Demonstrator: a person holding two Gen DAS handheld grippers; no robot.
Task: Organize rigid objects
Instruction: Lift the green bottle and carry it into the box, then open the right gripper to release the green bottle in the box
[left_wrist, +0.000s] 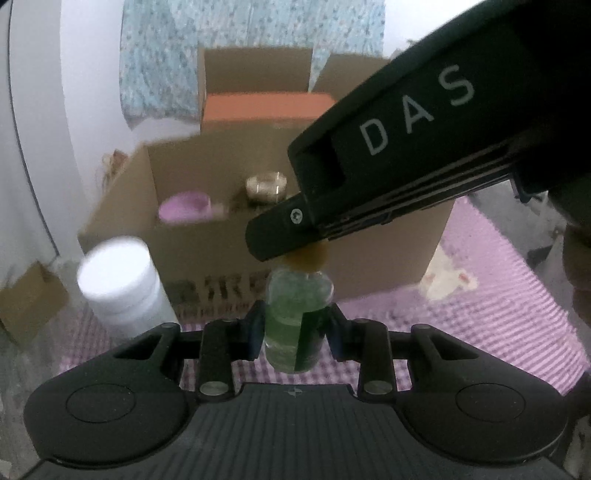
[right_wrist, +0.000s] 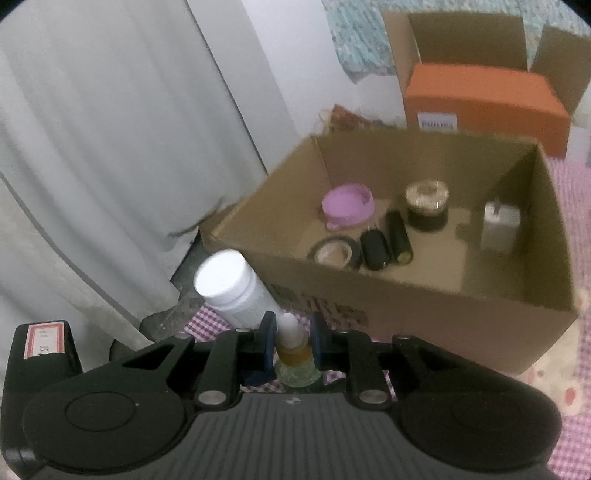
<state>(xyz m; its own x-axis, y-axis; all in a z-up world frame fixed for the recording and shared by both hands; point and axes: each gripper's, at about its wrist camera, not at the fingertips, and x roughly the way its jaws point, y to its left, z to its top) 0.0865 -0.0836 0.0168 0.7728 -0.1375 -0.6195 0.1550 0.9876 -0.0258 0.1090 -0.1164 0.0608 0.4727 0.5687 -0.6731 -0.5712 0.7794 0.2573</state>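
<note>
A small glass dropper bottle holding green liquid is lifted a little above the purple checked cloth. My left gripper is shut on its body, blue pads pressing both sides. From the upper right, the right gripper's black finger comes down onto the bottle's amber collar. In the right wrist view, my right gripper is shut on that dropper bottle at its amber collar, and the white rubber bulb sticks up between the fingers. The open cardboard box stands just behind.
Inside the box are a pink dish, a tape roll, two black cylinders, a gold-lidded jar and a white adapter. A white-capped bottle stands left of the box. An orange box sits behind, a grey curtain to the left.
</note>
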